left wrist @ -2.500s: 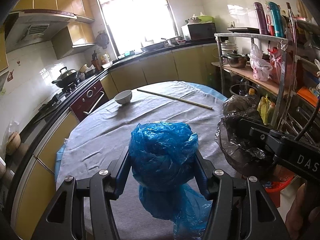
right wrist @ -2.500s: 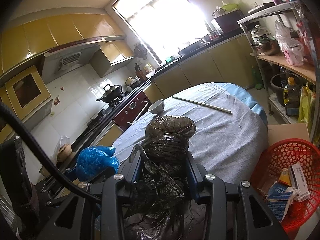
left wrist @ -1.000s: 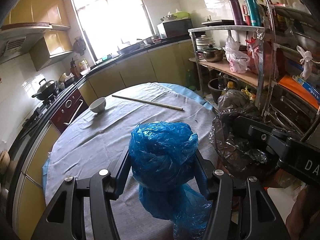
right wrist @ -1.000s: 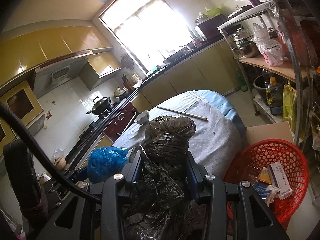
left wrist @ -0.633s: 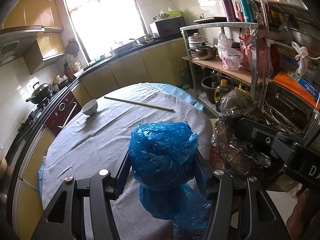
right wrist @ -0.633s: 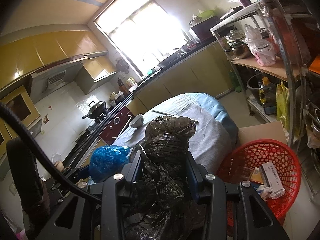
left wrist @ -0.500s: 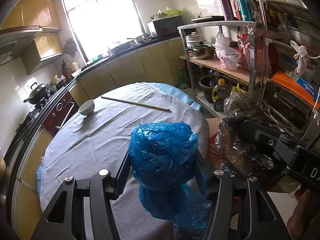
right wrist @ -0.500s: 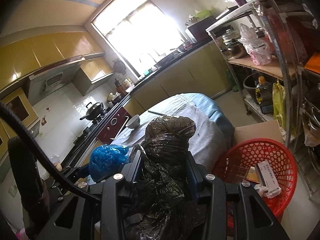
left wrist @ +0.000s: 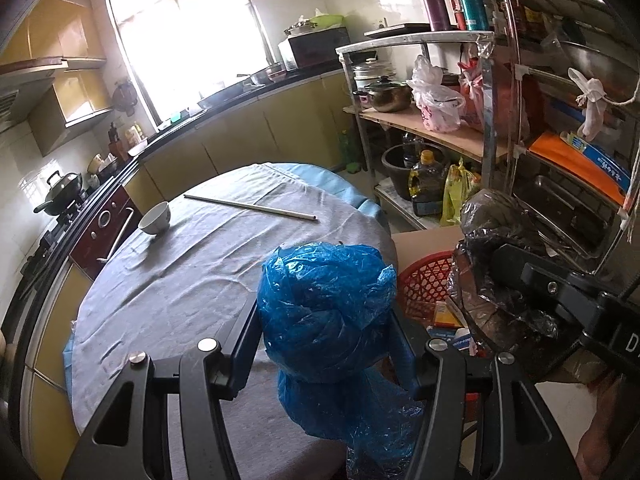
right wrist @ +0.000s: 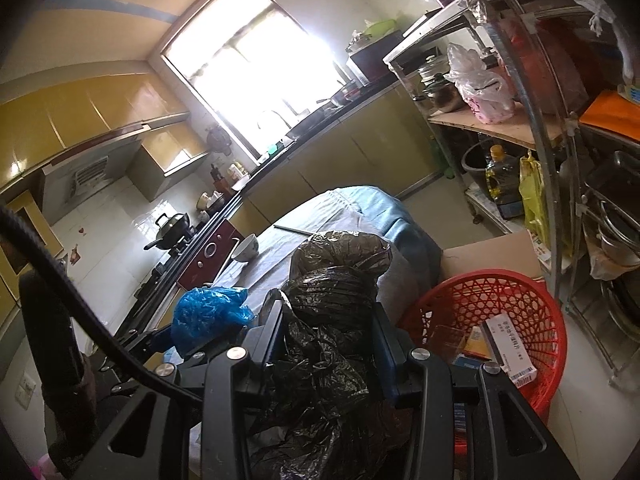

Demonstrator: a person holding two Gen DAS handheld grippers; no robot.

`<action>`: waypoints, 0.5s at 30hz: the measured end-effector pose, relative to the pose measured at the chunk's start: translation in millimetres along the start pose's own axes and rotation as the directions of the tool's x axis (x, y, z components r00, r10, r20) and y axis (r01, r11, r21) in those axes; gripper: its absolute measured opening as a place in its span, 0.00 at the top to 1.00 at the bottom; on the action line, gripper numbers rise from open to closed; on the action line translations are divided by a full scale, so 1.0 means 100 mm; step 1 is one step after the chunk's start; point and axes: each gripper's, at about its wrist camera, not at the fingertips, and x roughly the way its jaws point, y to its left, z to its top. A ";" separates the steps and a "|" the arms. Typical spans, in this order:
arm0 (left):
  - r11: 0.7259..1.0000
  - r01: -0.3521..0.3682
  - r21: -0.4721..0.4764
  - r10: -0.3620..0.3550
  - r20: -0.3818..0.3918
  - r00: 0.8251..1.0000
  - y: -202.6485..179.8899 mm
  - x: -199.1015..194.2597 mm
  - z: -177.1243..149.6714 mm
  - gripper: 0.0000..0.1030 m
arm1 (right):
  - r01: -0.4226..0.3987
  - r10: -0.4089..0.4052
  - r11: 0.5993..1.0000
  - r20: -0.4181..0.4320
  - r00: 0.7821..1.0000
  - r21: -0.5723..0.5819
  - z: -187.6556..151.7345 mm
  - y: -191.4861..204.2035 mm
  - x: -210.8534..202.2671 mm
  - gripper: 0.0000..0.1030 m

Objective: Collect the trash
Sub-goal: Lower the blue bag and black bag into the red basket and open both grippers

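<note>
My left gripper is shut on a crumpled blue plastic bag, held above the near edge of the round table. My right gripper is shut on a crumpled black plastic bag. The black bag also shows at the right of the left wrist view, and the blue bag at the left of the right wrist view. A red plastic basket with cartons inside stands on the floor right of the table, just right of and below the black bag; it also shows in the left wrist view.
A white bowl and a long thin stick lie on the grey tablecloth. A cardboard box sits behind the basket. A metal shelf rack with pots, bags and bottles stands at the right. Kitchen counters and a stove run along the left.
Both grippers have moved right and back from the table with their bags. The red basket has come into the left wrist view and sits closer under the black bag.
</note>
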 end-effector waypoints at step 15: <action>0.999 0.040 0.020 -0.040 -0.011 0.999 -0.13 0.04 0.00 0.42 | 0.027 -0.027 1.000 -0.006 1.000 0.005 -0.02 -0.10 -0.05 0.57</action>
